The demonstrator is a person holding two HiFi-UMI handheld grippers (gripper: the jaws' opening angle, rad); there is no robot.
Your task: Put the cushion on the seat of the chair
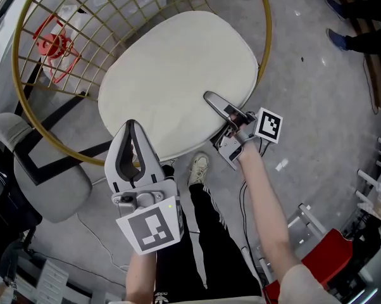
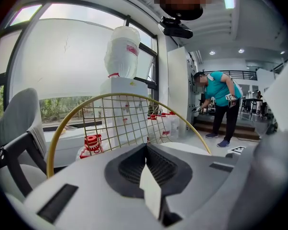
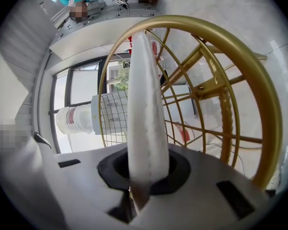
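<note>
Left gripper (image 1: 132,130), raised nearest, has its jaws pressed together on nothing, seemingly just held clear. Right gripper (image 1: 211,99) pinches the near edge of the cushion (image 1: 178,68), which lies across the gold wire chair (image 1: 267,30) seat, probably to steer how it sits.

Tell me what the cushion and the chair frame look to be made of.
Cushion: off-white fabric over soft padding, probably foam; it looks matte, and its edge squeezes thin in the right gripper. Chair frame: metal tube and wire grid by the look, with a glossy gold finish, likely painted or plated.
</note>
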